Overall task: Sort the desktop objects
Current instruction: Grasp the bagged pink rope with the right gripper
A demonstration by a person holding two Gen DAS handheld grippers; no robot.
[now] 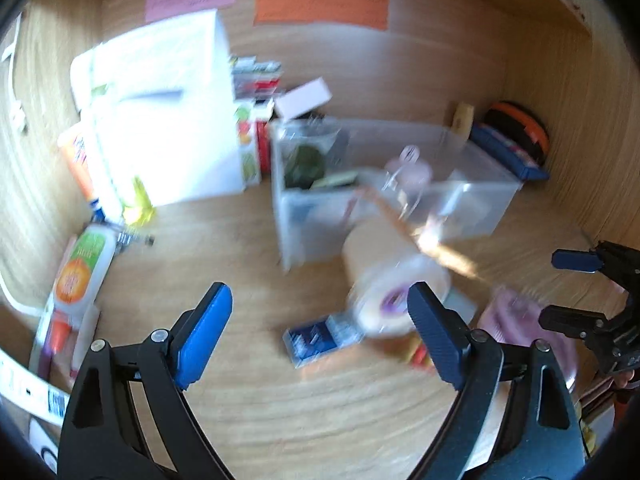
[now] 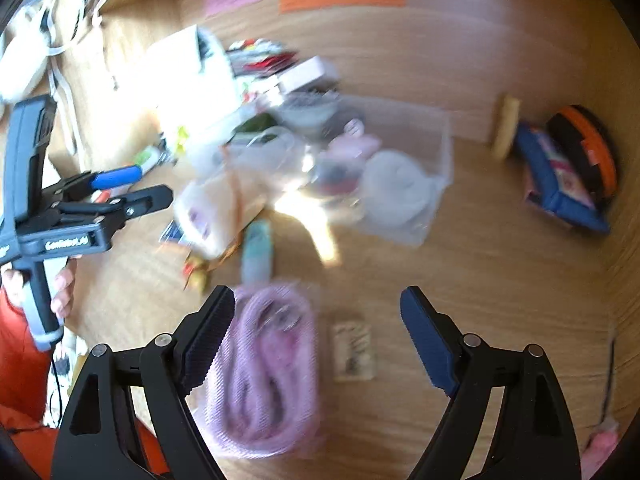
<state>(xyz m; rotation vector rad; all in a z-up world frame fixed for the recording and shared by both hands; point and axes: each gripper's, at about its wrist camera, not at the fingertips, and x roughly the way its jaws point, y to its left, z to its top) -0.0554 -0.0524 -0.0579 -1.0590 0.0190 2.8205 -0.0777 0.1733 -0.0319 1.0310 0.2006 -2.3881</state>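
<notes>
My left gripper point(image 1: 322, 332) is open over the wooden desk with nothing pressed between its blue pads. A small blue packet point(image 1: 316, 340) lies between its fingers, and a wide tape roll point(image 1: 394, 292) sits just beyond its right finger. My right gripper point(image 2: 320, 336) is open too, above a pink cable in a clear bag point(image 2: 264, 372) that lies by its left finger. A small printed card point(image 2: 354, 352) lies between its fingers. Each gripper shows in the other's view: the right gripper point(image 1: 568, 288) and the left gripper point(image 2: 144, 186). Both views are blurred.
A clear plastic bin point(image 1: 492, 196) point(image 2: 440, 152) holding several items stands mid-desk. A white box point(image 1: 160, 120) and a glue bottle point(image 1: 80, 272) are on the left. A blue case point(image 2: 560, 184) and an orange-black disc point(image 2: 588, 152) are at the back right. A teal item point(image 2: 258, 252) lies near the tape.
</notes>
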